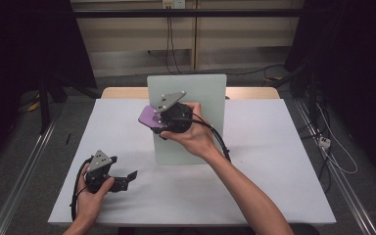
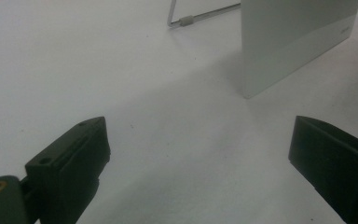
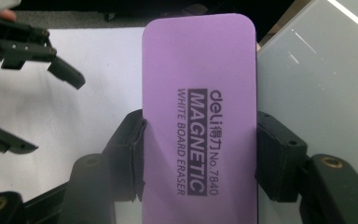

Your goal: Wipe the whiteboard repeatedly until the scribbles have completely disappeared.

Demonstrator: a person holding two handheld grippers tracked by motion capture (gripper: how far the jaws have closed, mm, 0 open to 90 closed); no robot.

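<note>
right gripper [image 1: 162, 119], jaws clamped on a purple whiteboard eraser [image 3: 199, 116], holds it at the upright whiteboard [image 1: 196, 93] near the tabletop's far edge, apparently ready to wipe; left gripper [image 1: 127, 177] rests open.

Open jaws over the white table [image 2: 177, 140], whiteboard [image 2: 293, 42] standing beyond.

A whiteboard [image 1: 188, 117] is stood upright at the centre of the table [image 1: 274, 161], toward twelve o'clock. An eraser [image 1: 151, 116] is held against the board's nine o'clock edge, between the jaws of the right gripper [image 1: 162, 128]. The left gripper [image 1: 129, 177] is kept low at seven o'clock, just above the table, well apart from the board, its jaws pointed toward three o'clock.
</note>
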